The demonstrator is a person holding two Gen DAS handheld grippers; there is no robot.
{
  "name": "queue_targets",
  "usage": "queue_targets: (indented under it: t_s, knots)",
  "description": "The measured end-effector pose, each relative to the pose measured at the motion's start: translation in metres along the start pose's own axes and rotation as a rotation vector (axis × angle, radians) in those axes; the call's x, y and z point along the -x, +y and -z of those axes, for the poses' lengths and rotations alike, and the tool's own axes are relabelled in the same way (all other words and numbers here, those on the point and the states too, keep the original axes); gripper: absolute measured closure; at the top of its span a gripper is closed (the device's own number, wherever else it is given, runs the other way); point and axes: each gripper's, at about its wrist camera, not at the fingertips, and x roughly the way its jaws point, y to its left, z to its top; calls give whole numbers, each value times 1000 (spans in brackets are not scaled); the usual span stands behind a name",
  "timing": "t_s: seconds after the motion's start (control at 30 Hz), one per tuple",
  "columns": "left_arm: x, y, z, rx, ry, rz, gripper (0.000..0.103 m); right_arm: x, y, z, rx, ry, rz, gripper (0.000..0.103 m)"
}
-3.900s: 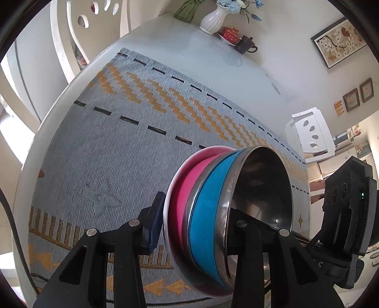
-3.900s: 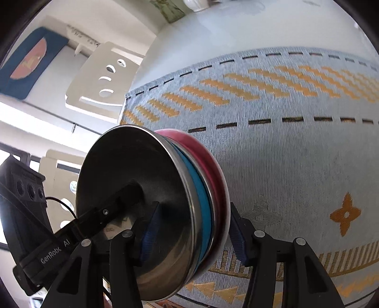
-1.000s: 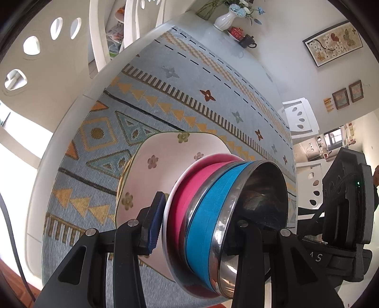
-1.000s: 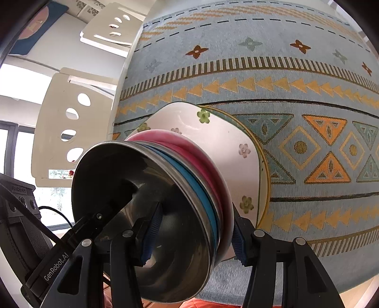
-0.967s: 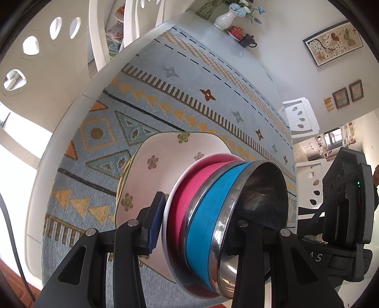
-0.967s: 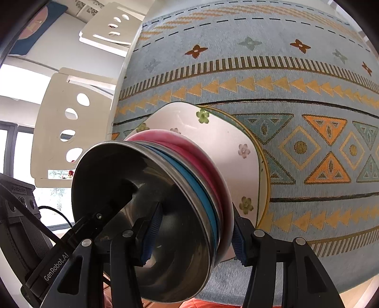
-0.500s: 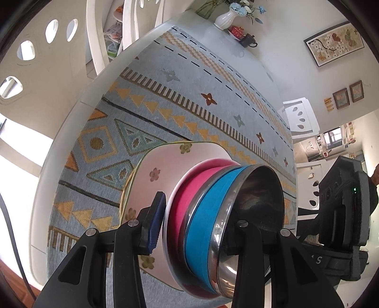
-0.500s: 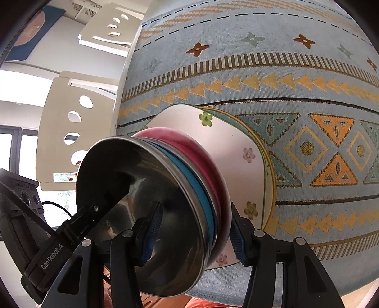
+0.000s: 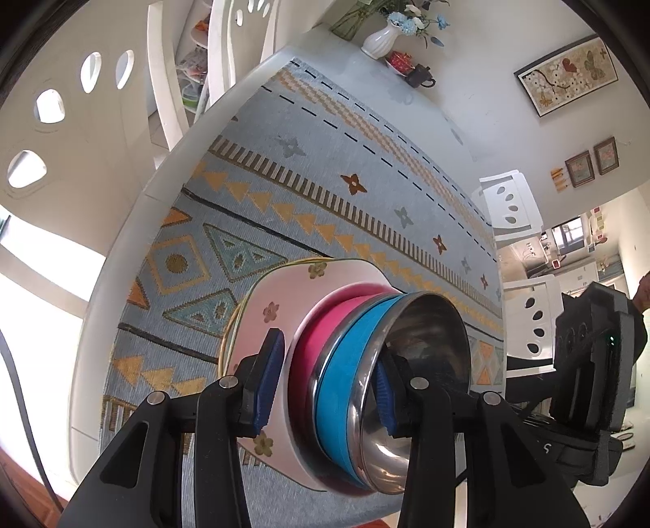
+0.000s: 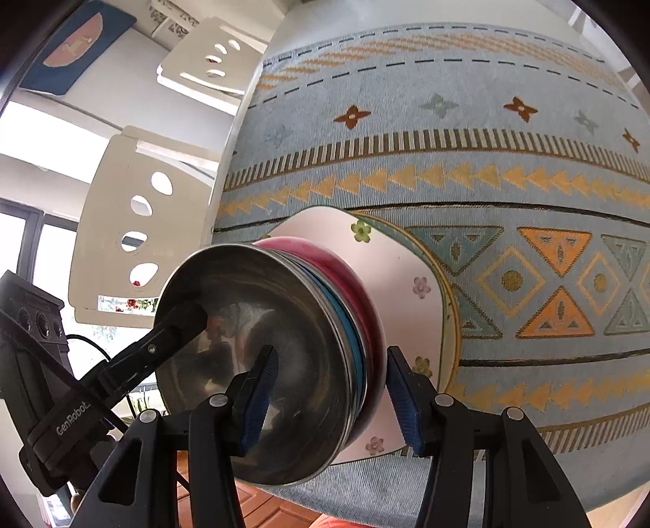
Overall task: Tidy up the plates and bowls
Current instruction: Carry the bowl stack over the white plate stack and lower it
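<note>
Hidden or unclear: We cannot see the base of the bowl stack (image 9: pixel 357 390), so we cannot confirm whether it rests on the plate or sits just above it. The pink bowl (image 9: pixel 321 329) shows only as a rim band under the blue bowl (image 9: pixel 341 365).
Cut off: The lower bodies of both tools run out of view at the bottom of each wrist view.
Left gripper (image 9: pixel 325 384): Partly open. One blue pad lies outside the pink bowl's wall; the other sits inside the steel bowl (image 9: pixel 426 345). We cannot tell whether the outer pad touches the wall or stands just clear of it.
Right gripper (image 10: pixel 331 396): Partly open, straddling the same stack from the opposite rim. One pad is inside the steel bowl (image 10: pixel 260 333); the other is outside, just beside the pink bowl (image 10: pixel 357 292). We see a narrow gap at the outer pad, so a firm grip is not confirmed.
Bowl stack: Three nested bowls, steel innermost, blue in the middle, pink outermost. The stack lies between the fingers of both tools.
Plate (image 9: pixel 264 300): Pale pink, rounded square, with a flower print and a gold edge. It lies directly under the stack, on the patterned tablecloth (image 9: pixel 325 170), near the table edge closest to us.
Plate, right wrist view (image 10: pixel 410 264): It extends past the stack toward the cloth's triangle border.
Background: A white vase with flowers (image 9: pixel 386 36) stands at the far end of the white table (image 9: pixel 134 227).
</note>
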Motion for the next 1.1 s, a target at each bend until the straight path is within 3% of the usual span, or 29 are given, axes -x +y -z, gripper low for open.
queue_targets:
  t_s: [0.3,0.57,0.8,0.93,1.1]
  knots:
    - [7,-6,1,-32,-13,1,65,19,2,8,-10,-81,5,51]
    - [-8,6,-3,1,9,8,65,22,-2,18,-33,-102,15,51]
    - [-11,5,-4,2,22,13,65,14,-18,7,-95,-101,4,51]
    - [7,-6,2,-61,-28,-55,65,34,-10,10,-37,-159,36,51]
    - [44,-44,17,-224,-175,-162,65,45,10,29,45,-176,47,51]
